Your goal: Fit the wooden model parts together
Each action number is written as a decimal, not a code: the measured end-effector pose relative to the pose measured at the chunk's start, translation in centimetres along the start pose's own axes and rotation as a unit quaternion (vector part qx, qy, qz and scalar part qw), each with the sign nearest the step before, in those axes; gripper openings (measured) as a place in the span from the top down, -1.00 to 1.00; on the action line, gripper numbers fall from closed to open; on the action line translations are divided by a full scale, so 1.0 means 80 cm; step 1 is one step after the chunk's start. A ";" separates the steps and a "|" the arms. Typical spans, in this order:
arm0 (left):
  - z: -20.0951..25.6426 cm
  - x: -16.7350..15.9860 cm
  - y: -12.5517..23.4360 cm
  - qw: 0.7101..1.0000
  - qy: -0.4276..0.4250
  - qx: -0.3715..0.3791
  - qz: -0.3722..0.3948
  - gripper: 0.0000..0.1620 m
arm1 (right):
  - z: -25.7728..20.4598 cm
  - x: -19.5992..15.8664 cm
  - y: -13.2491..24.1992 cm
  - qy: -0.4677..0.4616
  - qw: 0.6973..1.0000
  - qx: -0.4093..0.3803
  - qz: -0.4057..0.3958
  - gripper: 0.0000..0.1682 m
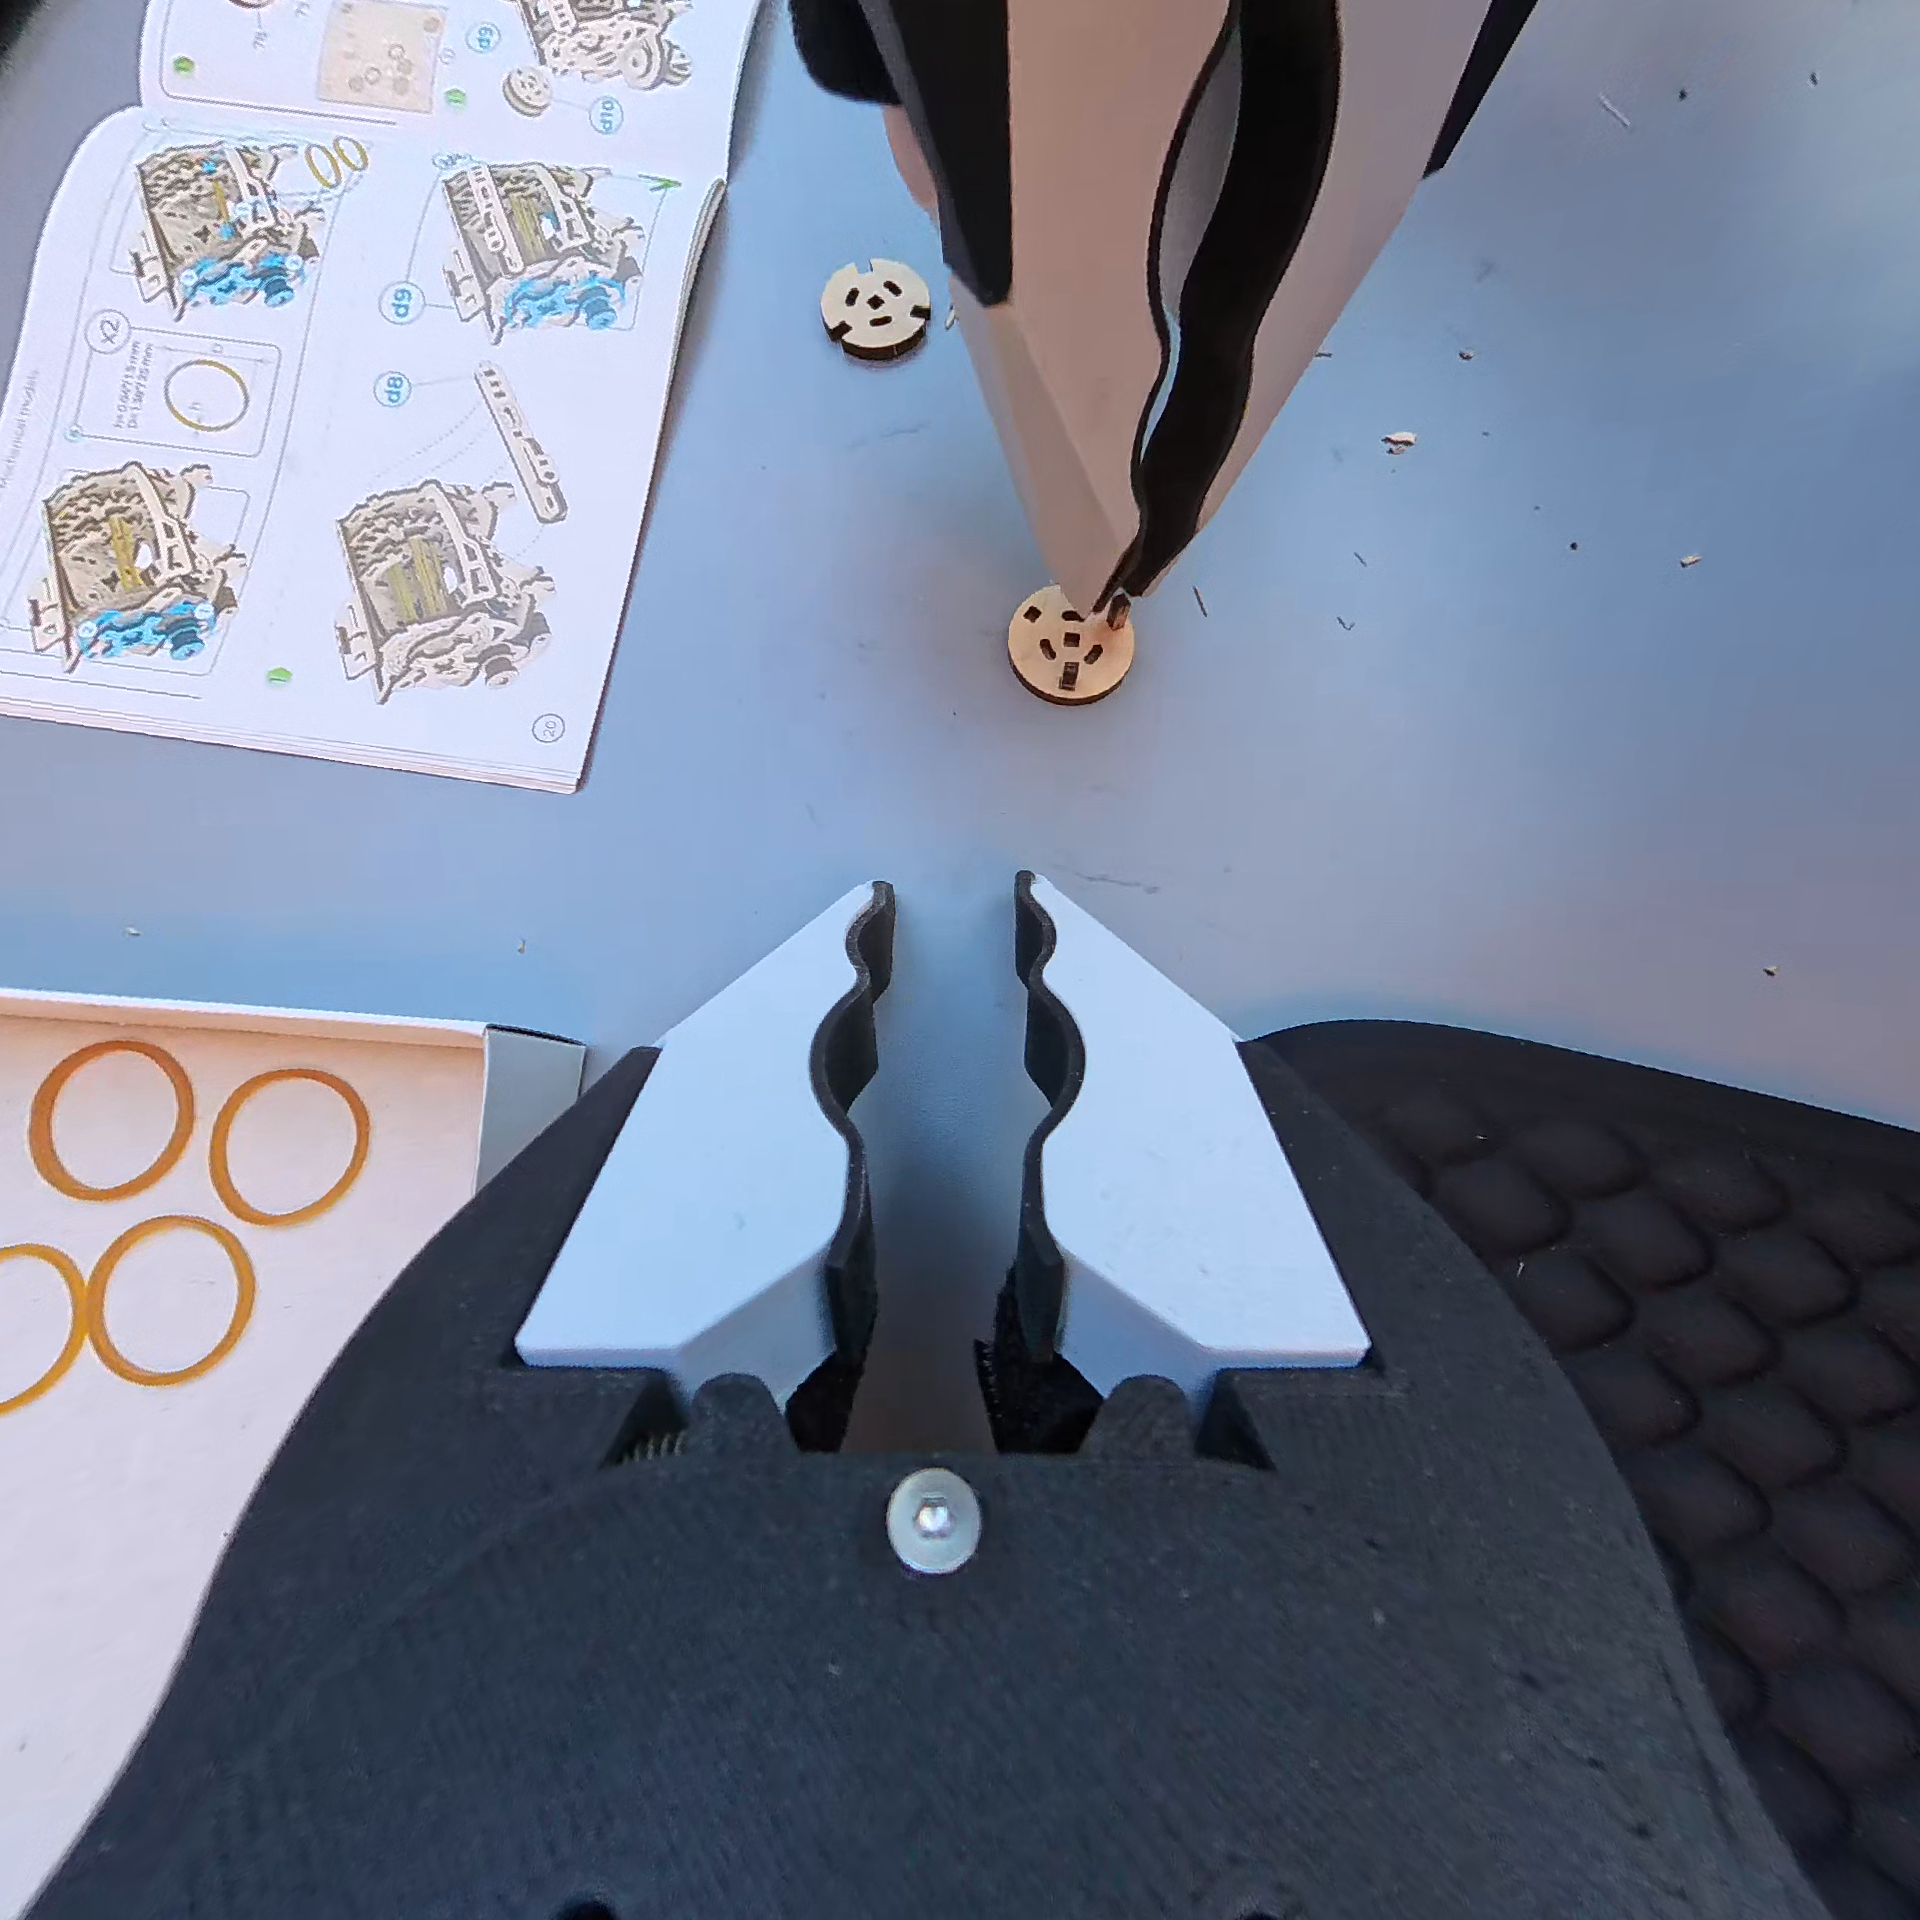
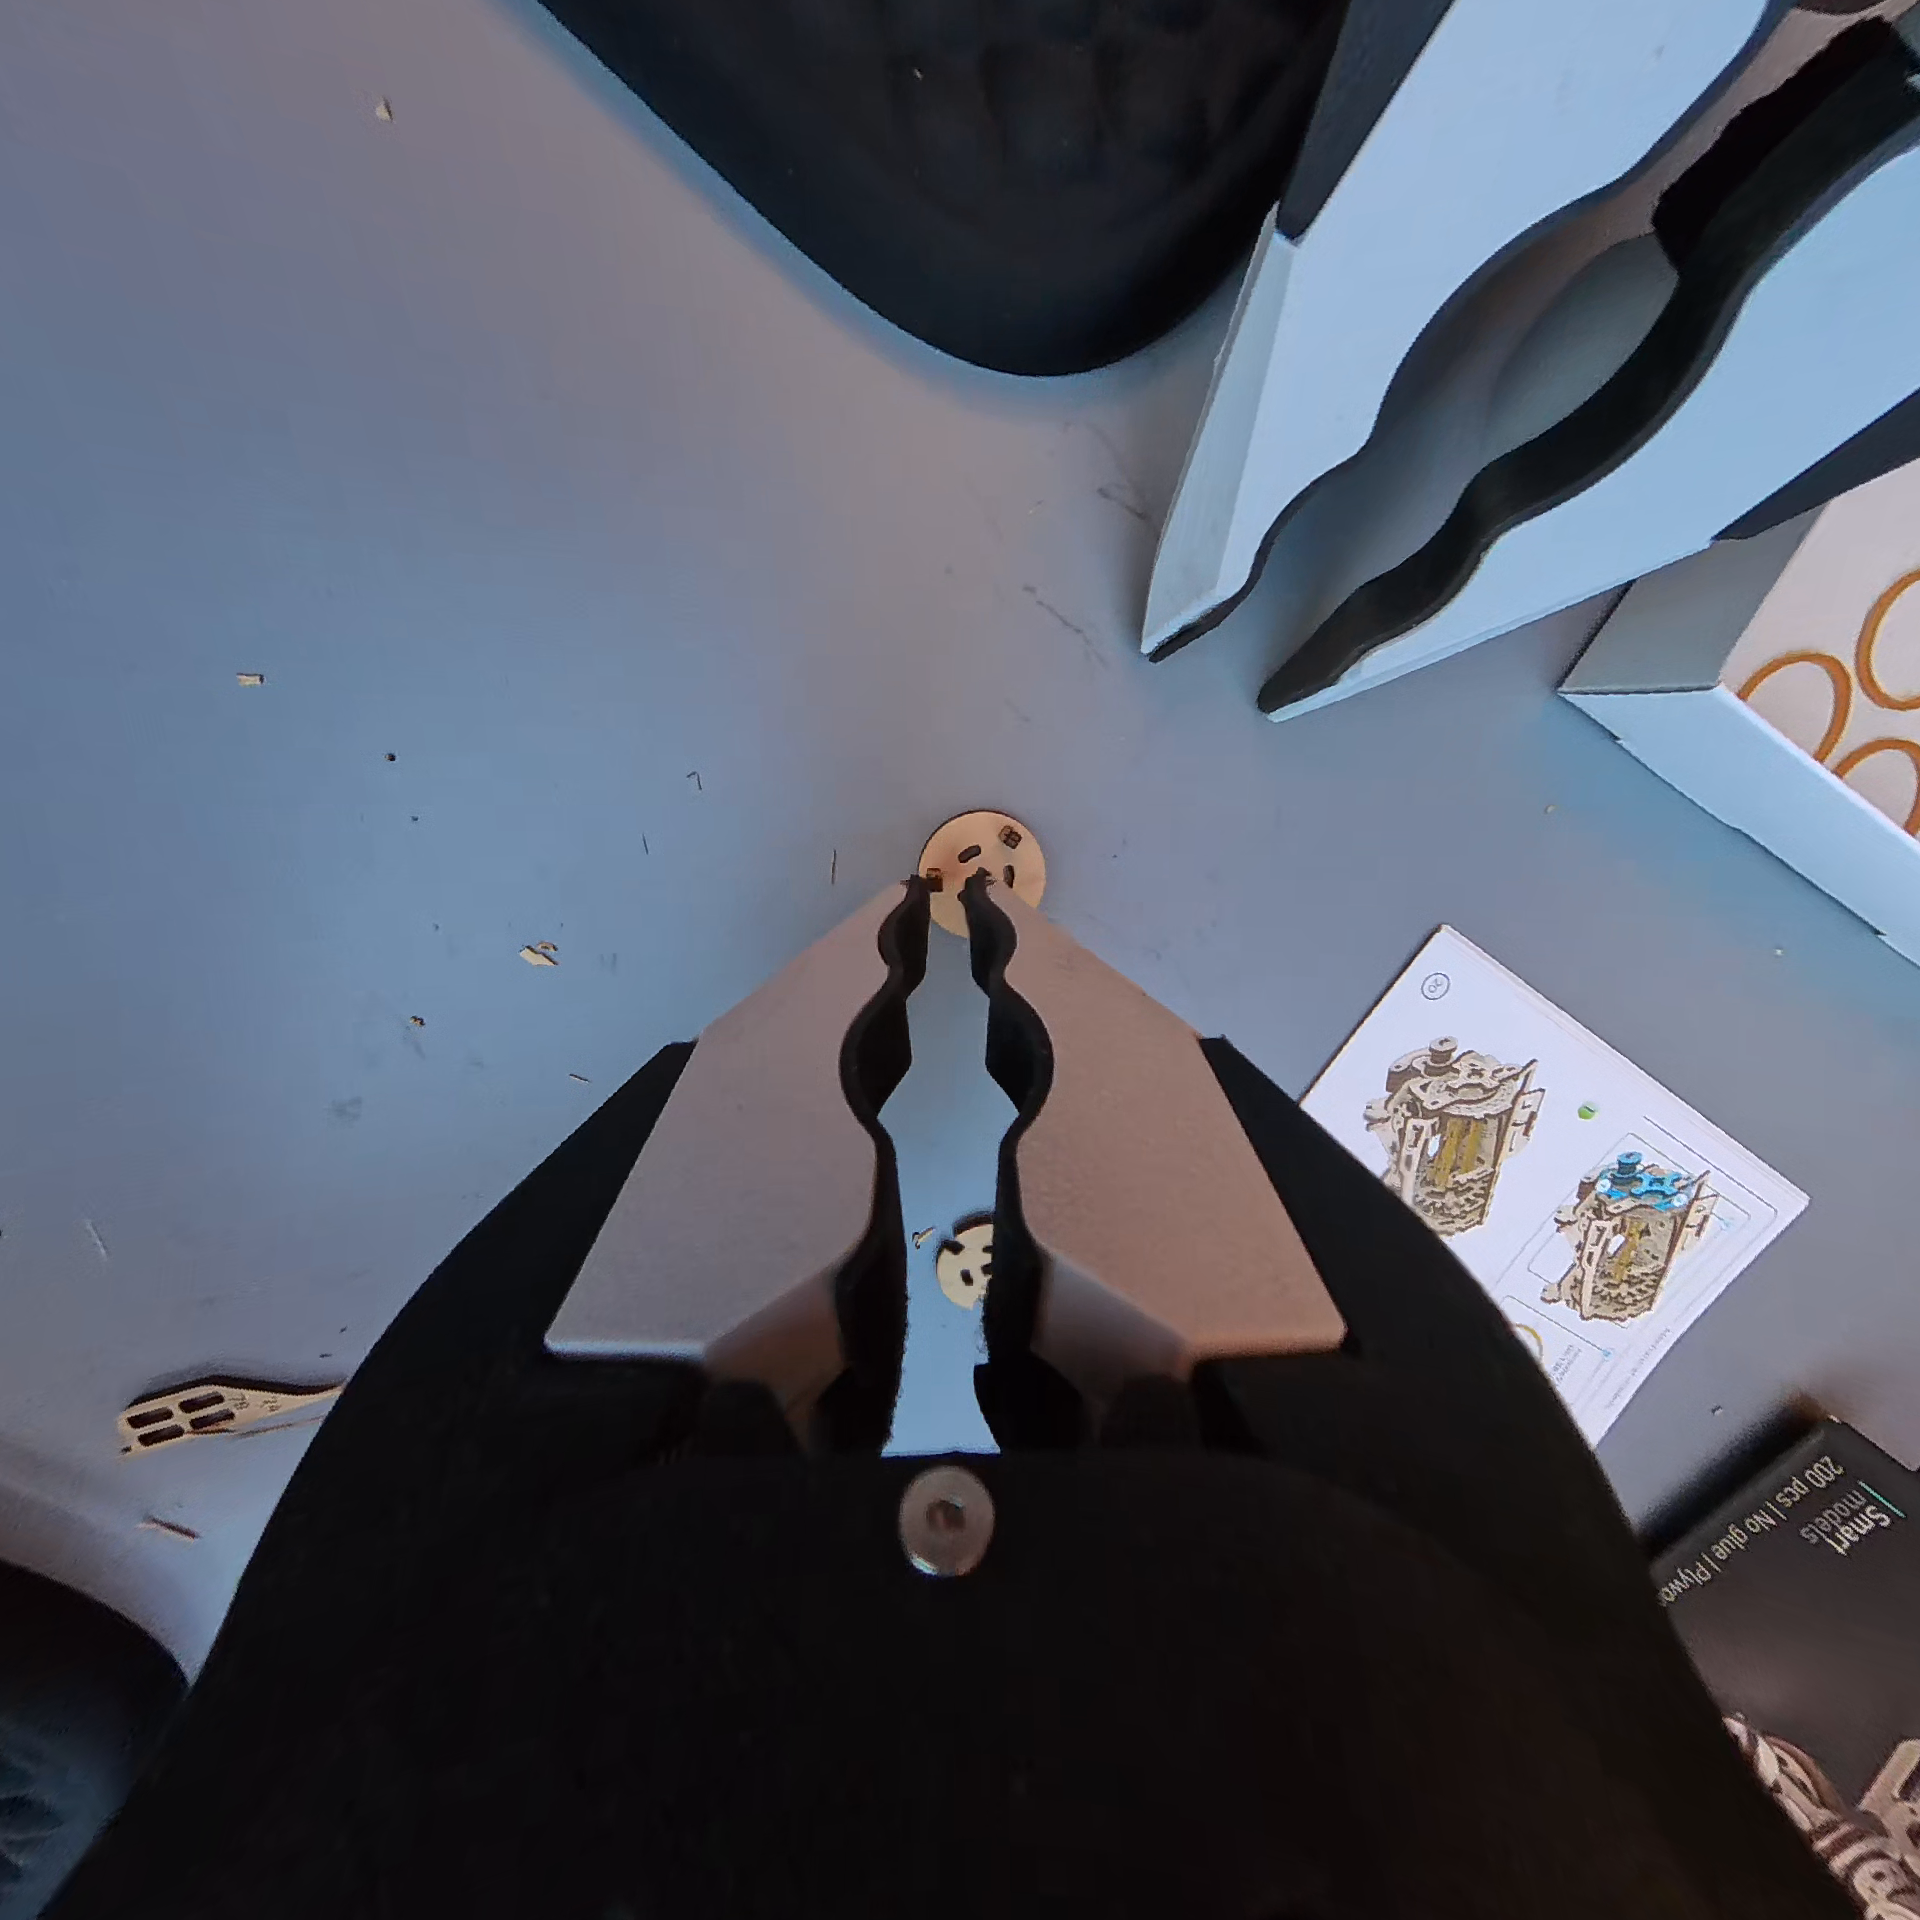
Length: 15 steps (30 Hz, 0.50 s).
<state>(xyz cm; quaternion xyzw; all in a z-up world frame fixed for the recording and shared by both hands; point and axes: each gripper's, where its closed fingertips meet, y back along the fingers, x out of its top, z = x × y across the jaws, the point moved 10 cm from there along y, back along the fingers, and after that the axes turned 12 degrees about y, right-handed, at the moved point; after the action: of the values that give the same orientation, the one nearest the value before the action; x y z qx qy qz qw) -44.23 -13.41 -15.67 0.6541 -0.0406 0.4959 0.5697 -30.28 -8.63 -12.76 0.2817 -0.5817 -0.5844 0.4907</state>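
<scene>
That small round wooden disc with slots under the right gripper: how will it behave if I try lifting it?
The small round wooden disc lies flat on the grey table, so it probably slides before the right gripper gets under its thin edge. It looks light and stiff. Held on edge, it might roll if dropped.

Opposed downward wrist views, shared disc [image 1: 1070, 646]

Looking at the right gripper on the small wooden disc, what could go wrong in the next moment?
1. The right gripper has its tips down on the wooden disc, which lies flat and unheld on the smooth table; it may slide or tip away.
2. The small pegs in the disc look fragile; pressing could bend them.
3. The left gripper is open and apart from the disc, so nothing steadies it.
</scene>
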 end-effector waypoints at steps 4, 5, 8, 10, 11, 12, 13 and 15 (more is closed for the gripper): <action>0.000 0.000 0.000 1.000 0.001 0.000 0.001 0.74 | -0.001 0.000 0.000 0.000 1.000 0.002 0.001 0.92; 0.000 0.000 0.000 1.000 0.001 0.000 0.001 0.74 | -0.001 0.000 -0.001 0.000 1.000 0.003 -0.001 0.92; 0.000 0.000 0.000 1.000 0.001 0.000 0.001 0.74 | -0.001 0.000 -0.002 0.001 1.000 0.000 0.003 0.92; -0.001 0.000 0.000 1.000 0.002 0.000 0.001 0.74 | -0.002 0.001 -0.002 0.000 1.000 0.004 0.005 0.92; -0.001 0.000 0.000 1.000 0.002 0.000 0.002 0.74 | -0.001 0.001 -0.002 0.002 1.000 0.000 0.003 0.92; -0.001 0.000 0.000 1.000 0.002 0.000 0.002 0.74 | -0.002 0.001 -0.002 0.004 1.000 0.000 0.003 0.92; -0.001 0.000 0.000 1.000 0.003 0.000 0.002 0.74 | -0.002 0.000 -0.003 0.003 1.000 0.002 0.002 0.92; -0.001 0.000 0.000 1.000 0.002 0.000 0.002 0.74 | -0.001 0.000 -0.003 0.003 1.000 0.001 0.000 0.93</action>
<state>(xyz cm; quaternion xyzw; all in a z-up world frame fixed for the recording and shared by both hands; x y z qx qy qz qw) -44.27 -13.36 -15.70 0.6532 -0.0404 0.4983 0.5687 -30.24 -8.73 -13.03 0.2842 -0.5809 -0.5826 0.4924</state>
